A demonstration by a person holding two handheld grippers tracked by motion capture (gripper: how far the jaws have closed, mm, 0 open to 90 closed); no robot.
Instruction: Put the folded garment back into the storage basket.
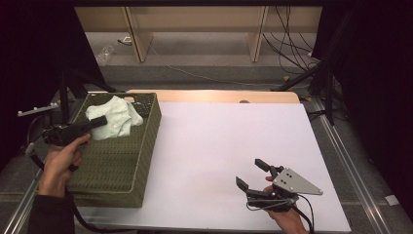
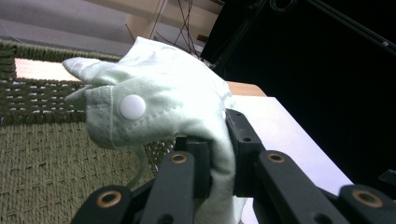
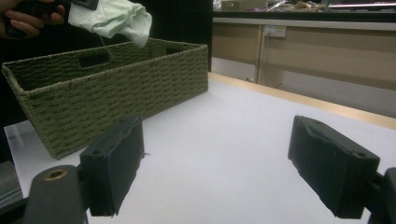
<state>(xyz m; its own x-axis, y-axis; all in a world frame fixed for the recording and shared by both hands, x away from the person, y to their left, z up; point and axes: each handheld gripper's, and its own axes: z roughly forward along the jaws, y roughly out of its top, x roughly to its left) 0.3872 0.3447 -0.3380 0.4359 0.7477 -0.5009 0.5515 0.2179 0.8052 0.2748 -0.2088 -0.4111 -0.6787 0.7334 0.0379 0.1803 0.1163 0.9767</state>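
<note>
Left gripper (image 1: 100, 121) jaws clamped on pale green cloth (image 1: 117, 118); right gripper (image 1: 252, 174) jaws apart, bare

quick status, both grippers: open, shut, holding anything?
Left gripper: shut on the pale green cloth, held up over the woven basket.
Right gripper: open, nothing between its fingers, low over the white table.

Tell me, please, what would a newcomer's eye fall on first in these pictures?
First, the pale green cloth with its white snap button, pinched in the left tool and held above the green woven basket at the table's left. Then the right tool, open and empty over the white table.
</note>
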